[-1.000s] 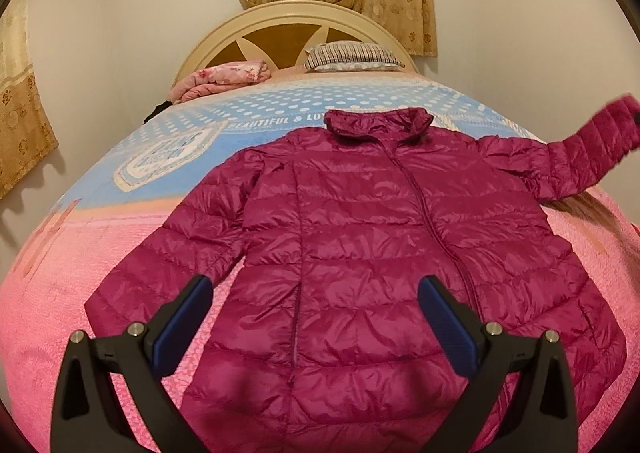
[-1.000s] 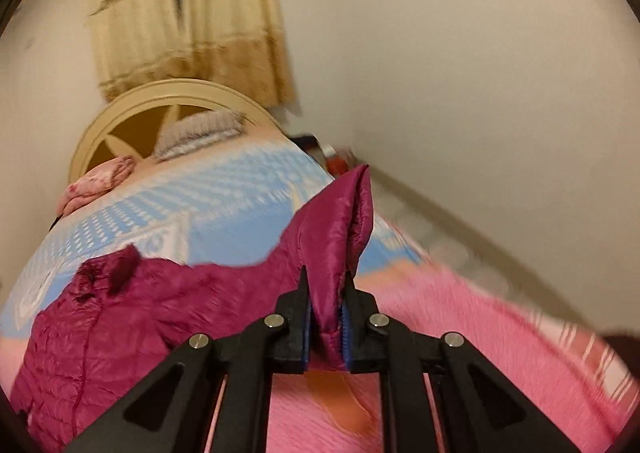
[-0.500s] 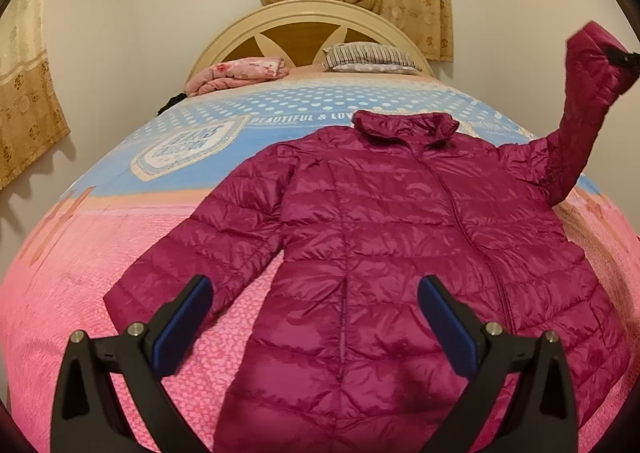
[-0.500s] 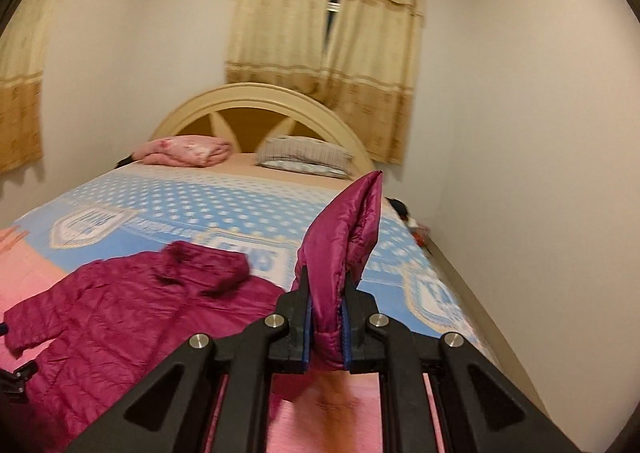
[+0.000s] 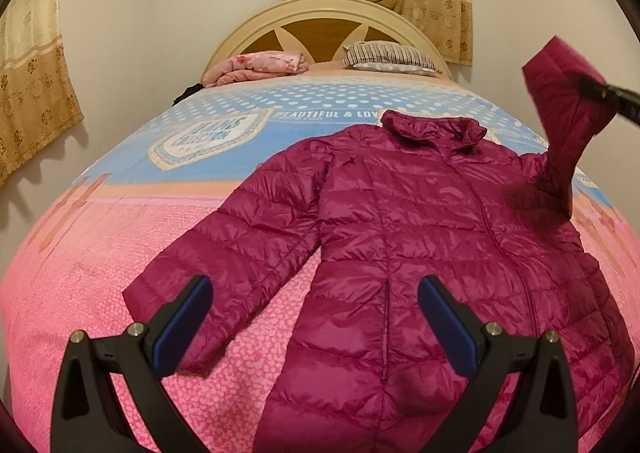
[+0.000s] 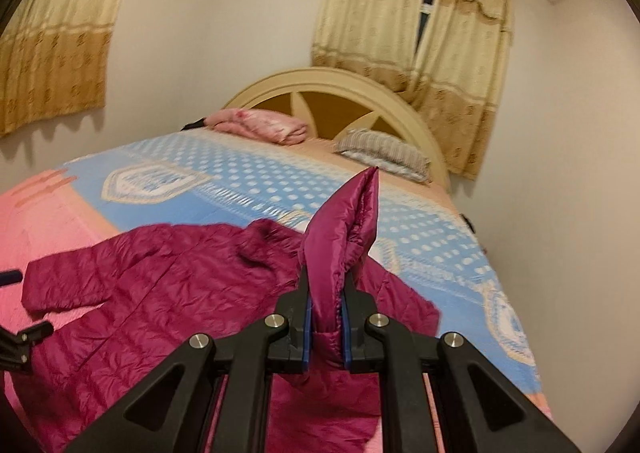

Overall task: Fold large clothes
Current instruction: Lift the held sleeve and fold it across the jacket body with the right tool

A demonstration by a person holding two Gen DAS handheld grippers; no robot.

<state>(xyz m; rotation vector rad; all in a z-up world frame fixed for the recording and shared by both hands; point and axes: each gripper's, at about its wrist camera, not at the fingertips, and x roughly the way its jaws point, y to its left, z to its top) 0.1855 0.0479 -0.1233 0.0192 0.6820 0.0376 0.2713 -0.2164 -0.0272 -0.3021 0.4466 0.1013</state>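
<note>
A magenta quilted puffer jacket [image 5: 420, 237] lies spread front-up on a bed [image 5: 100, 261], filling the centre and lower right of the left wrist view, collar toward the headboard [image 5: 320, 13].

At lower left and lower centre of that view, the left gripper [image 5: 316, 317] hangs above the hem with its blue-padded jaws wide apart and nothing between them. Just left of it, one sleeve [image 5: 224, 265] lies flat and outstretched on the pink bedspread.

At the upper right, the other sleeve's cuff [image 5: 560, 93] is lifted off the bed, clamped in the right gripper [image 6: 326, 317], whose jaws are pinched tight on the fabric.

The folding looks barely begun: one sleeve raised, not yet laid across the body, and the other sleeve and hem unfolded.

Printed on the blue part of the bedspread, upper centre: "BEAUTIFUL & LOV", the rest hidden by the collar. A badge print to its left is unreadable.
</note>
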